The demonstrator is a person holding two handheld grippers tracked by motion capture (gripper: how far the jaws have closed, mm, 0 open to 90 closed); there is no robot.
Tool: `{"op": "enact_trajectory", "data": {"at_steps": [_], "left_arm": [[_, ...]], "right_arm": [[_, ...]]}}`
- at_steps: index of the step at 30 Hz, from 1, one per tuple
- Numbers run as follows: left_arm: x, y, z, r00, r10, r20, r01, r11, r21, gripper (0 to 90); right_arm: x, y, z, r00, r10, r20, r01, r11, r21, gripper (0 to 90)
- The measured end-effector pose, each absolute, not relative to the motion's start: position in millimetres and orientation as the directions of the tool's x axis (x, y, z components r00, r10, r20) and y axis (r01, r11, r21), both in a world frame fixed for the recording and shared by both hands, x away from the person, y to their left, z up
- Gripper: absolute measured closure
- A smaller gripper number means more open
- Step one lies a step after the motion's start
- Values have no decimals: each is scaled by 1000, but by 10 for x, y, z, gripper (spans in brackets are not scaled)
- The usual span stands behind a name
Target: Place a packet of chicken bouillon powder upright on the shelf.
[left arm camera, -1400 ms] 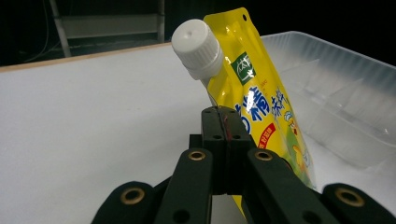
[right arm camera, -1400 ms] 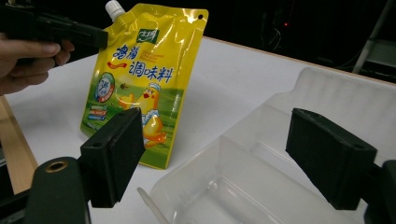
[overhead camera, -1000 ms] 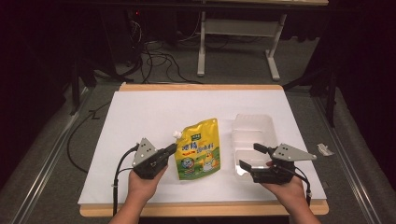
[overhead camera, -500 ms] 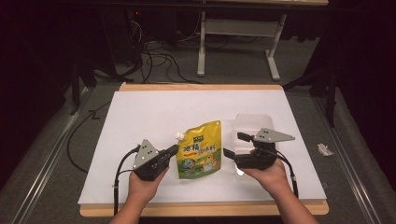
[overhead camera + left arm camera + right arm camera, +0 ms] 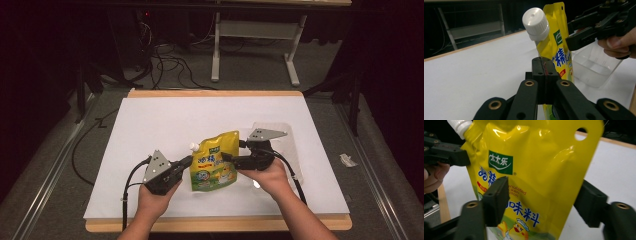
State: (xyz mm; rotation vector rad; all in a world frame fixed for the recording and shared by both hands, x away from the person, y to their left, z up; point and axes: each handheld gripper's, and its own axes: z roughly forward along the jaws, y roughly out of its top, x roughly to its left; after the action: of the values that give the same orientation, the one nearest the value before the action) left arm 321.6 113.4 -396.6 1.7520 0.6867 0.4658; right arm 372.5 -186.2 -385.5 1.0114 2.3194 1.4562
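Working over the white table, I hold the yellow pouch upright near its front edge, a clear container just behind. It looks soft and glossy, so likely slippery and floppy; the flat sealed edges seem the safest hold. My left gripper is clamped on its side edge below the white cap. My right gripper stands wide around the body.

The yellow pouch is cut off at the bottom edge.

Dim room; grey floor; metal frame behind.
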Motion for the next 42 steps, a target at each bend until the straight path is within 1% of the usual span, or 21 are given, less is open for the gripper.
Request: {"op": "enact_trajectory", "data": {"at_steps": [1, 2, 5, 7, 8, 9, 12, 15, 20, 24, 26, 27, 29, 32, 34, 39, 42], "left_arm": [[3216, 1134, -3966, 750, 660, -35, 212, -189, 959, 900], [3219, 1137, -3968, 749, 662, -35, 213, -191, 958, 900], [3238, 1153, -3974, 746, 665, -39, 219, -189, 957, 900], [3250, 1155, -3974, 742, 669, -43, 220, -182, 958, 900], [3261, 1154, -3973, 740, 671, -46, 221, -179, 959, 900], [3273, 1150, -3974, 738, 673, -44, 220, -179, 959, 900], [3312, 1131, -3977, 735, 676, -47, 220, -173, 960, 900], [3357, 1103, -3976, 734, 678, -47, 217, -169, 961, 900], [3372, 1073, -3985, 735, 677, -20, 199, -188, 962, 900], [3366, 1065, -4009, 738, 675, -13, 200, -200, 959, 900], [3351, 1067, -4008, 740, 673, -15, 200, -199, 960, 900], [3342, 1069, -4010, 738, 674, -18, 201, -195, 960, 898], [3329, 1080, -4015, 739, 674, -26, 207, -189, 960, 873], [3312, 1100, -4025, 736, 676, -32, 220, -195, 956, 825], [3317, 1111, -4045, 733, 678, -42, 237, -197, 951, 759], [3339, 1139, -4073, 731, 680, -58, 261, -201, 944, 721], [3340, 1147, -4084, 729, 683, -46, 265, -221, 939, 701]], "right_arm": [[3728, -1853, -3859, -739, 653, 169, 438, 273, 857, 410], [3727, -1847, -3862, -739, 651, 173, 443, 276, 853, 431], [3696, -1873, -3824, -733, 659, 168, 443, 275, 853, 553], [3657, -1899, -3806, -733, 662, 154, 433, 280, 857, 643], [3601, -1920, -3790, -734, 666, 133, 411, 280, 868, 725], [3601, -1920, -3790, -734, 666, 133, 411, 280, 868, 725], [3510, -1942, -3765, -739, 667, 93, 367, 284, 886, 832], [3419, -1956, -3750, -740, 670, 58, 331, 288, 898, 900], [3238, -1981, -3797, -748, 663, 27, 284, 283, 916, 900], [3182, -1981, -3856, -755, 654, 34, 283, 280, 917, 900], [3163, -1996, -3876, -762, 646, 43, 277, 266, 923, 882], [3147, -2002, -3884, -765, 641, 55, 281, 256, 925, 858], [3132, -2001, -3903, -781, 620, 70, 281, 249, 927, 811], [3123, -1958, -3937, -796, 602, 70, 290, 278, 916, 755], [3125, -1899, -3974, -800, 596, 64, 293, 296, 909, 729], [3129, -1819, -3999, -804, 592, 50, 293, 322, 901, 738], [3143, -1763, -4028, -801, 597, 49, 306, 337, 891, 762]]}}
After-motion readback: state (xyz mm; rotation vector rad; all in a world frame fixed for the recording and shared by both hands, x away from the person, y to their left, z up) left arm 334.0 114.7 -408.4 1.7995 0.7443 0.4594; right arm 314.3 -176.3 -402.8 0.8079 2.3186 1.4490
